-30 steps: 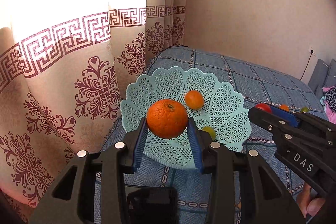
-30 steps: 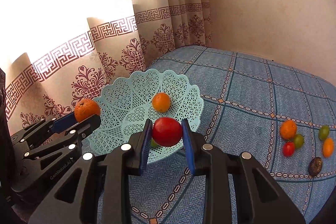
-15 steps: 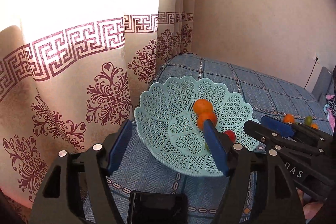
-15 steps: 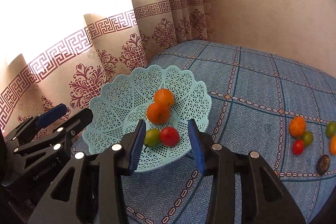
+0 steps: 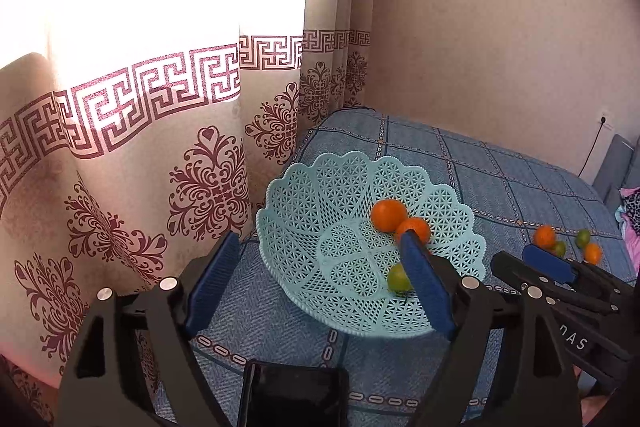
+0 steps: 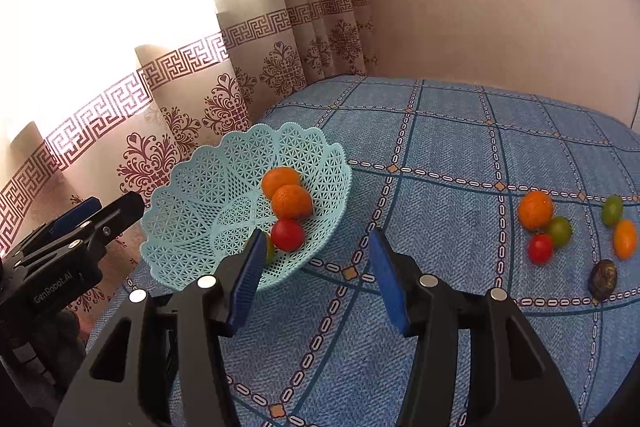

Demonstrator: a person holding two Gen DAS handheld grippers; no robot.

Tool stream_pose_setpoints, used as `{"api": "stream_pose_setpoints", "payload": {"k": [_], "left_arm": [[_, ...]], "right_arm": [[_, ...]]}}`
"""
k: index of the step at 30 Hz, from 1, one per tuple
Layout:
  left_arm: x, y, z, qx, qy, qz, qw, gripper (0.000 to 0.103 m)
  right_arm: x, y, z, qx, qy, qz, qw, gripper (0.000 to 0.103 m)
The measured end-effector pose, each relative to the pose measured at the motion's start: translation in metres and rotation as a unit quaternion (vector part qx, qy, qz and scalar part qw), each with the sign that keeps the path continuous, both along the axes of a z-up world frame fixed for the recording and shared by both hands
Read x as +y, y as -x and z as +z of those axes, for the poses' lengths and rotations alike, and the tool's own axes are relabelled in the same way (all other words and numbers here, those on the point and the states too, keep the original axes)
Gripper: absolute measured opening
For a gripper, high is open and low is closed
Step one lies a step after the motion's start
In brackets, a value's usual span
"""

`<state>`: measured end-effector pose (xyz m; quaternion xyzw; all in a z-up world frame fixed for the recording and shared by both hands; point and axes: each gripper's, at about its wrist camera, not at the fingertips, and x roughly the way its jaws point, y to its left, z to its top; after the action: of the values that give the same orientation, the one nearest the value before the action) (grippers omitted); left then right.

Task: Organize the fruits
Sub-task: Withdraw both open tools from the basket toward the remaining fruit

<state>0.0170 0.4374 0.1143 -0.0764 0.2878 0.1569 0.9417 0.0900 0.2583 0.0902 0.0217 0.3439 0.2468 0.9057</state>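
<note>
My left gripper (image 5: 320, 275) hangs above the near edge of the basket (image 5: 340, 187), and its jaws stand wide apart with nothing between them. My right gripper (image 6: 316, 267) is also spread wide and empty, above the bed cover (image 6: 460, 147) just beside the basket (image 6: 240, 155) rim.

The light blue lattice basket lies on the blue checked bed cover, close to the patterned curtain (image 5: 160, 147). Inside it I see two oranges (image 6: 280, 181) touching each other, a red tomato (image 6: 287, 235) just below them, and a small green fruit (image 5: 398, 277) which is partly hidden behind my right jaw pad in the right view.

Well apart from the basket, on the cover to the right, more fruits lie in a loose group: one orange (image 6: 535, 210), a green one (image 6: 559, 231) and a small red one (image 6: 540, 247) touching it, another green one (image 6: 612, 209), a small orange one (image 6: 624, 239), and a dark brown fruit (image 6: 603, 279) nearest to me.
</note>
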Motion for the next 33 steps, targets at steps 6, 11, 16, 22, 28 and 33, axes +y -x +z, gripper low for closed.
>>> {"api": "stream_pose_setpoints", "payload": {"k": [6,11,16,22,28,33], "left_arm": [[-0.009,0.001,0.002,0.000,-0.002,-0.007,1.0000,0.088],[-0.017,0.002,0.004,-0.002,-0.004,-0.014,0.9999,0.095],[-0.029,-0.001,0.005,0.001,-0.007,-0.027,0.9996,0.098],[-0.051,-0.009,0.005,0.007,-0.014,-0.051,0.9986,0.098],[-0.077,-0.017,0.003,0.010,-0.023,-0.081,0.9964,0.098],[-0.102,-0.025,0.002,0.016,-0.029,-0.103,0.9942,0.098]], "right_arm": [[-0.008,0.003,0.001,-0.003,-0.004,-0.011,1.000,0.060],[-0.019,0.005,0.000,-0.003,-0.008,-0.021,1.000,0.062],[-0.040,0.006,0.000,-0.007,-0.013,-0.041,0.999,0.071],[-0.072,0.006,-0.005,-0.008,-0.009,-0.069,0.998,0.081],[-0.111,0.006,-0.016,-0.001,0.003,-0.107,0.994,0.081],[-0.146,0.007,-0.027,0.009,0.009,-0.139,0.990,0.081]]}}
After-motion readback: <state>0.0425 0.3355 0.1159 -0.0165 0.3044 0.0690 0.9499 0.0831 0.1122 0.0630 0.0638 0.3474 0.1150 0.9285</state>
